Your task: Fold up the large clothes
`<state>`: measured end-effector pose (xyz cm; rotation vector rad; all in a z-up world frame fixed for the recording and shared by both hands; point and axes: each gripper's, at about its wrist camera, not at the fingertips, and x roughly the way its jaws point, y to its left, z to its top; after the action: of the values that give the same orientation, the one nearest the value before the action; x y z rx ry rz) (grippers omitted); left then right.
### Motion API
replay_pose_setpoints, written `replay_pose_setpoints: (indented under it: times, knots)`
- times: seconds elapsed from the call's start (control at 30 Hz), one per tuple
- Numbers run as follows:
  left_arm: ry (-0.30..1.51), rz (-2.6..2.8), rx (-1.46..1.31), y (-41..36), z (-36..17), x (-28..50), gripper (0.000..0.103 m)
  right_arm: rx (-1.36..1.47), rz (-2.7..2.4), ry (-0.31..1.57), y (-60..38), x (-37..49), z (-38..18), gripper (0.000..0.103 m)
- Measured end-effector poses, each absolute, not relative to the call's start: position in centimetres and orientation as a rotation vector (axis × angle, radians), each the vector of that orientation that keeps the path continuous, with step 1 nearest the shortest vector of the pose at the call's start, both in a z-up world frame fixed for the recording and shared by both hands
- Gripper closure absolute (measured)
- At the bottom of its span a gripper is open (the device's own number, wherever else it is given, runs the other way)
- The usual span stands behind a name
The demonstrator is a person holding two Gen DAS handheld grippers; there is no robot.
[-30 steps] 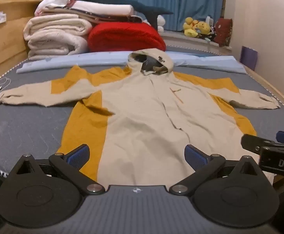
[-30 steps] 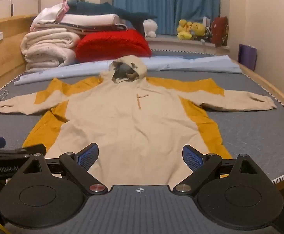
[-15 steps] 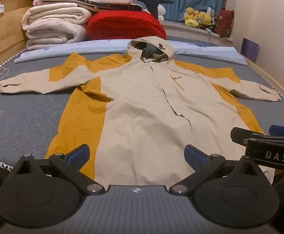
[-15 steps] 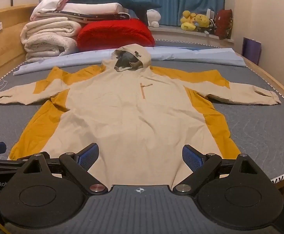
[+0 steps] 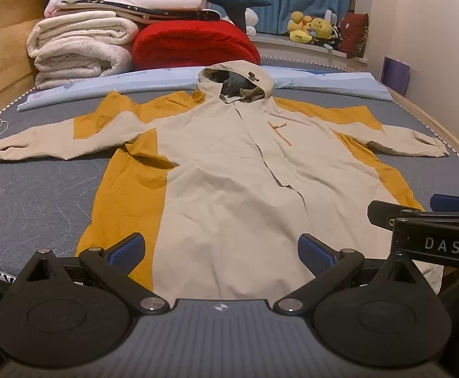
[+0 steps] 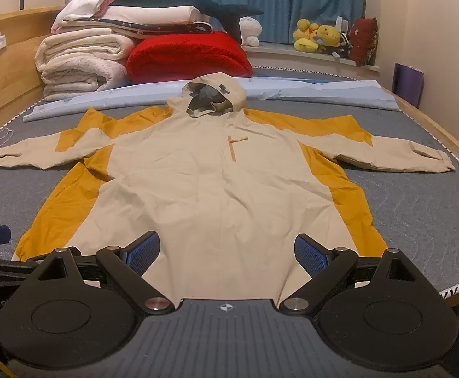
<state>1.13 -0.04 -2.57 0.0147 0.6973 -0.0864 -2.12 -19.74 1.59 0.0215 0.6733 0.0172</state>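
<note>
Both the left hand-held gripper and right hand-held gripper hover spread apart over the limp, light jacket, best pinched at its hem corners.

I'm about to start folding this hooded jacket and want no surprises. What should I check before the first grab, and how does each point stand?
1. Jacket spread flat, front up, on the mattress: ok.
2. Both sleeves stretched out sideways, left sleeve and right sleeve: ok.
3. Left gripper open, nothing held: ok.
4. Right gripper open, nothing held: ok.
5. Hem free to grab: cannot tell, the grippers hide it.
6. Hood flattened: not ok, it stands up against the blue sheet.
</note>
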Motion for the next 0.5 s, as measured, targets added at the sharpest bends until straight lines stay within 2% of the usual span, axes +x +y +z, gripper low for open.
replay_pose_setpoints:
  times: [0.5]
  knots:
    - [0.698, -0.092, -0.001, 0.17, -2.16, 1.27, 0.000, 0.023, 0.015, 0.676, -19.26, -1.98, 1.45, 0.010]
